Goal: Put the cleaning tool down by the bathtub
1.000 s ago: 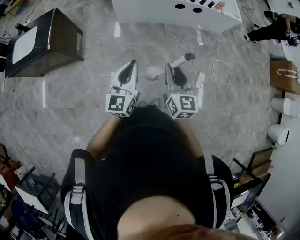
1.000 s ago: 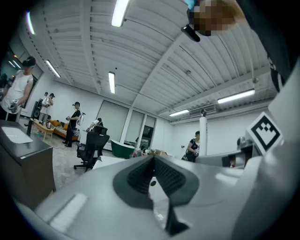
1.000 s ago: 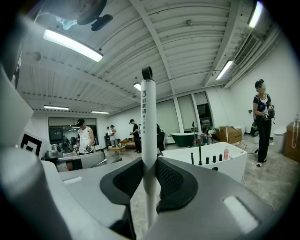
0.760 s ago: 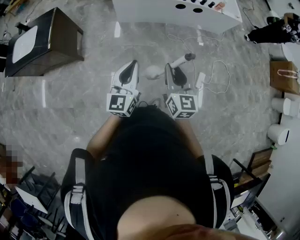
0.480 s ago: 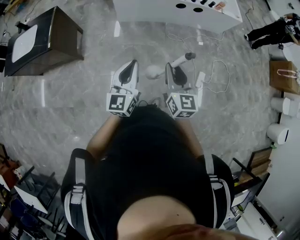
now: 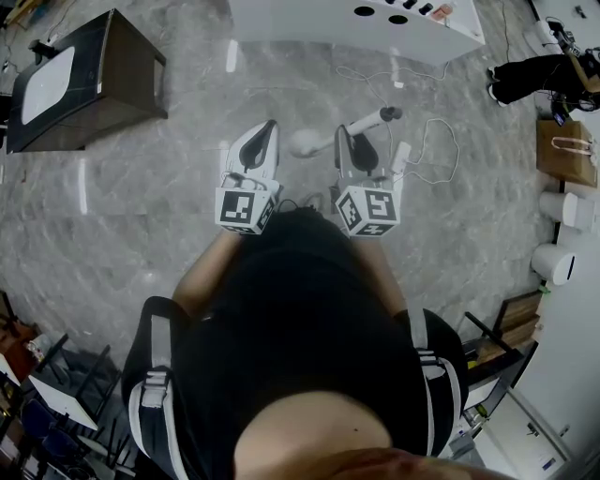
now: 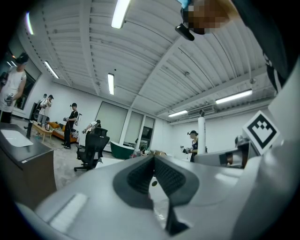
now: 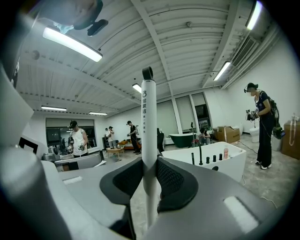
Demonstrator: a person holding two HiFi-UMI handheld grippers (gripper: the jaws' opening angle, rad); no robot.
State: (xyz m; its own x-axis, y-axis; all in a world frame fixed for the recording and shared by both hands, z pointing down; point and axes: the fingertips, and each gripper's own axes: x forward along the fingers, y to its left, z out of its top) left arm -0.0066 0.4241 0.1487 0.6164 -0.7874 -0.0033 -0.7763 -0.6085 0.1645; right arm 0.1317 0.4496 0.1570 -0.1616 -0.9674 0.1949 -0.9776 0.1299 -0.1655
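Cleaning tool (image 8: 148,122), clamped in right gripper (image 8: 149,180)

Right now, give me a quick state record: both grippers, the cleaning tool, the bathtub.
left gripper: jaws together, nothing between them
right gripper: shut on the cleaning tool's handle
cleaning tool: white handle with a dark tip, pale head at the other end; held in the air, not yet put down
bathtub: white, ahead of the person, small items on its rim
cable: white, lying loose on the grey floor between the person and the bathtub
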